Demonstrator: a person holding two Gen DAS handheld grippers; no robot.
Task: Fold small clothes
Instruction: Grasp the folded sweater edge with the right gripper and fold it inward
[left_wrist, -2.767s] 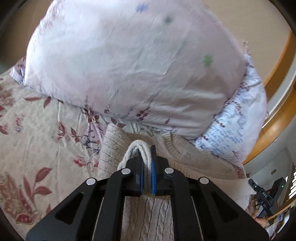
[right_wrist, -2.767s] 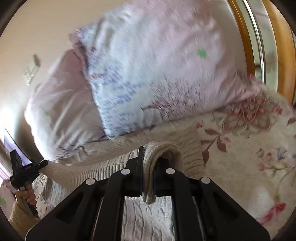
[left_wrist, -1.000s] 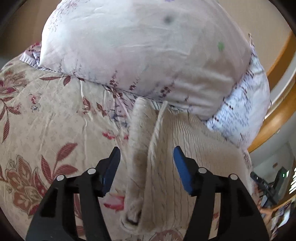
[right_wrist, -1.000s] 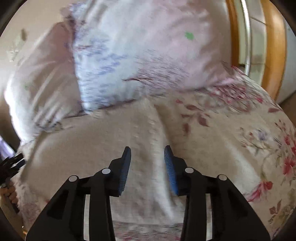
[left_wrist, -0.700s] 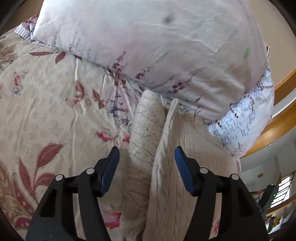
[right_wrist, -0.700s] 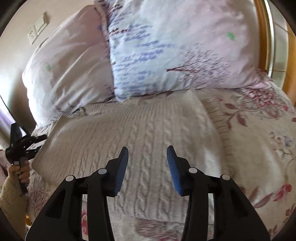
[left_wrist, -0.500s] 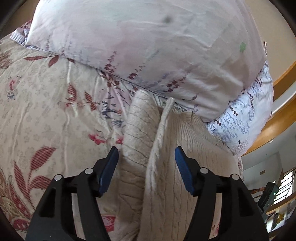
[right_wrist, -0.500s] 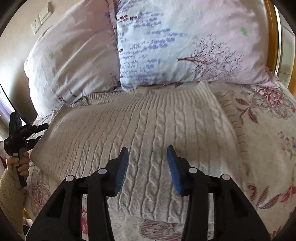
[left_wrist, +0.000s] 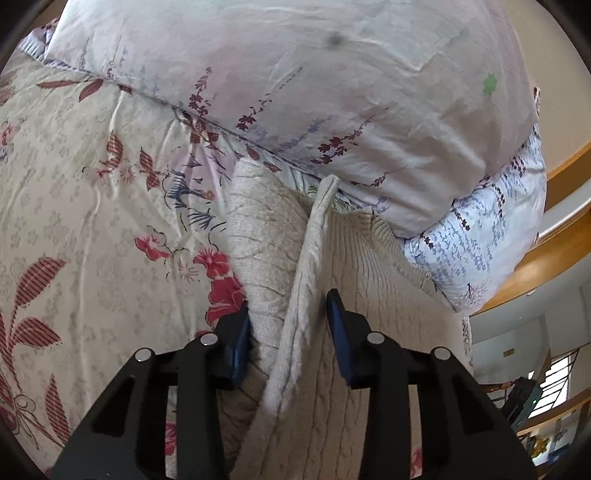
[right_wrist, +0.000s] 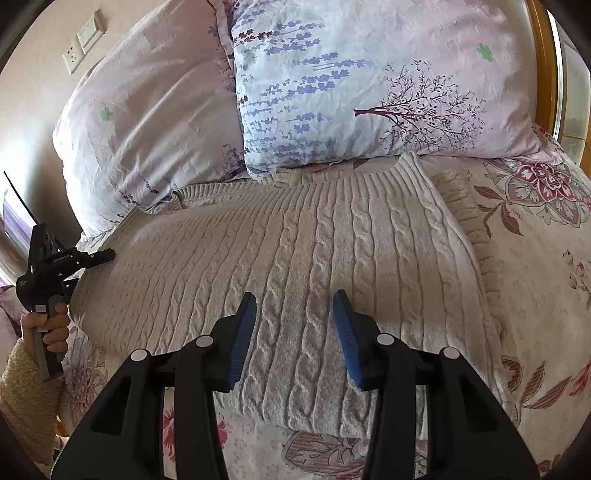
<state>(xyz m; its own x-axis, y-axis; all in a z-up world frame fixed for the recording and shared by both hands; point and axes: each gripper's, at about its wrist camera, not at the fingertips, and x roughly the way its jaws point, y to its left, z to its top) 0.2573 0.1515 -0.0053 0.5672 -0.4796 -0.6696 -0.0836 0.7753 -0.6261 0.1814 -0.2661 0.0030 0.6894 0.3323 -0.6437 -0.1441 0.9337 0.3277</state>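
A cream cable-knit sweater (right_wrist: 295, 251) lies flat on the floral bedspread (right_wrist: 535, 266), its neckline against the pillows. My right gripper (right_wrist: 293, 325) is open and empty, just above the sweater's near hem. In the left wrist view my left gripper (left_wrist: 290, 325) is open, its jaws on either side of the sweater's left side edge (left_wrist: 306, 266) and the sleeve (left_wrist: 262, 236) lying beside it. The left gripper also shows in the right wrist view (right_wrist: 99, 256) at the sweater's far left side.
Two pale floral pillows (right_wrist: 369, 74) (right_wrist: 147, 110) lean at the head of the bed. A wooden bed frame (left_wrist: 546, 258) curves along the right. A wall socket (right_wrist: 72, 57) is at the upper left.
Both grippers held sweater folds 2.8 s ago and have since let go; the sweater now lies flat. The right gripper has pulled back. The left gripper has narrowed around the side edge.
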